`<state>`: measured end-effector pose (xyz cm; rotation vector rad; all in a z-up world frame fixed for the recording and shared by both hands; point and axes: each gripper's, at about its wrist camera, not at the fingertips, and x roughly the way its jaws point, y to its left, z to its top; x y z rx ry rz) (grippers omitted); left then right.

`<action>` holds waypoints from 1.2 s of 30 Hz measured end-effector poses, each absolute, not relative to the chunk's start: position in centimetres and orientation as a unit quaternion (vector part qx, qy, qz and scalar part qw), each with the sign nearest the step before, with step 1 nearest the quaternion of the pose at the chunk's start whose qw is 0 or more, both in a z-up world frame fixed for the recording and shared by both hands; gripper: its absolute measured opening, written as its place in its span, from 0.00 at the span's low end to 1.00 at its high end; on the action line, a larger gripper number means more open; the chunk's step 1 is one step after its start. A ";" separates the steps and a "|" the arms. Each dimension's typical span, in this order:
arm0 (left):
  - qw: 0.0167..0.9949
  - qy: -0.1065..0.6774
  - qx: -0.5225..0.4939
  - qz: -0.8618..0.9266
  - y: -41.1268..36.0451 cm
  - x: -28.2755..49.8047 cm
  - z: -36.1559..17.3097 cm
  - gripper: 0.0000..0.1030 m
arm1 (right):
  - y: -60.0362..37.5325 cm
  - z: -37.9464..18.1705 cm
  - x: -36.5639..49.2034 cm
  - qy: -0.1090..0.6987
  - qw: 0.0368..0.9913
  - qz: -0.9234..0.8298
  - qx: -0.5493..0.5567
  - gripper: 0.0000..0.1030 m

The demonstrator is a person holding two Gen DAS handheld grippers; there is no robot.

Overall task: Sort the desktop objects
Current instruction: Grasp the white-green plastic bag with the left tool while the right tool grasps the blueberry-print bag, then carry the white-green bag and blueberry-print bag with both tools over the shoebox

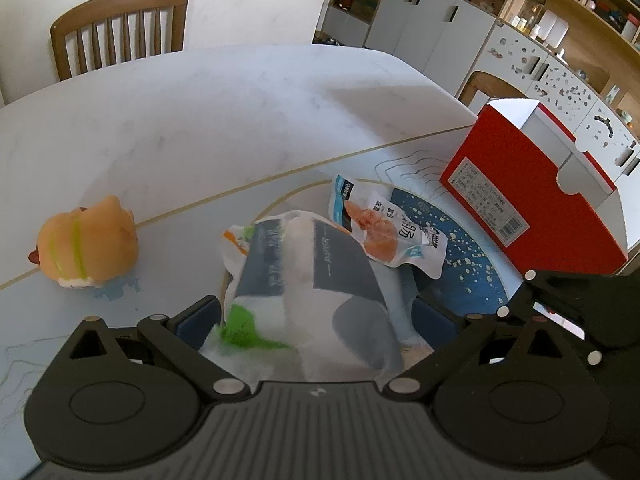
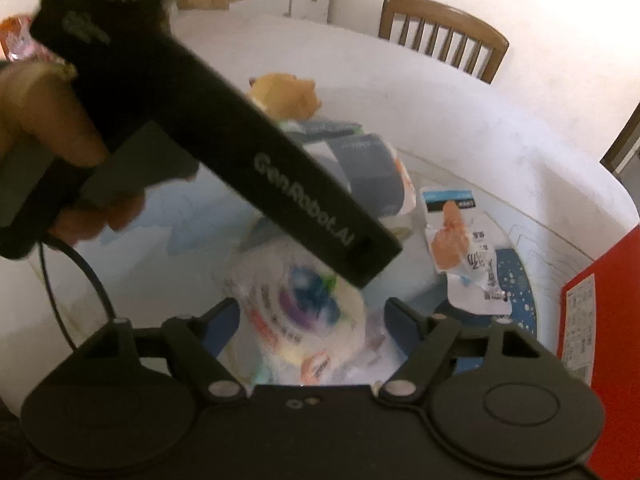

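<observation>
On the blue plate, a snack pouch; each claw pinching a packet: left claw, right claw.

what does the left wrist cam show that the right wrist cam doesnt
Only the left wrist view shows the open top of the red box, the shelving behind it, and the left claw around a white and dark blue packet.

Only the right wrist view shows the person's hand on the other black gripper body, and the right claw around a blurred colourful packet.

Both show the orange toy, the snack pouch, the blue speckled plate, the table and a wooden chair.
</observation>
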<state>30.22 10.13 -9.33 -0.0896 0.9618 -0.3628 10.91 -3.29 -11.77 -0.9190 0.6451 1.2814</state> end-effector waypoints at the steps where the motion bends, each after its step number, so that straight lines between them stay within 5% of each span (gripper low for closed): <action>1: 0.870 0.460 -0.042 -0.172 10.2 30.2 -9.4 0.95 | -3.2 -12.0 10.9 0.284 0.660 0.564 -0.408 0.72; 20: 0.880 0.441 -0.042 -0.170 10.5 29.9 -8.7 0.73 | -3.4 -11.3 10.8 0.250 0.677 0.557 -0.411 0.53; 28: 0.889 0.425 -0.045 -0.163 11.0 29.5 -7.7 0.54 | -4.5 -10.3 10.7 0.243 0.686 0.552 -0.407 0.52; 36: 0.899 0.406 -0.041 -0.160 10.9 28.6 -6.1 0.52 | -6.0 -9.2 10.9 0.241 0.696 0.548 -0.398 0.52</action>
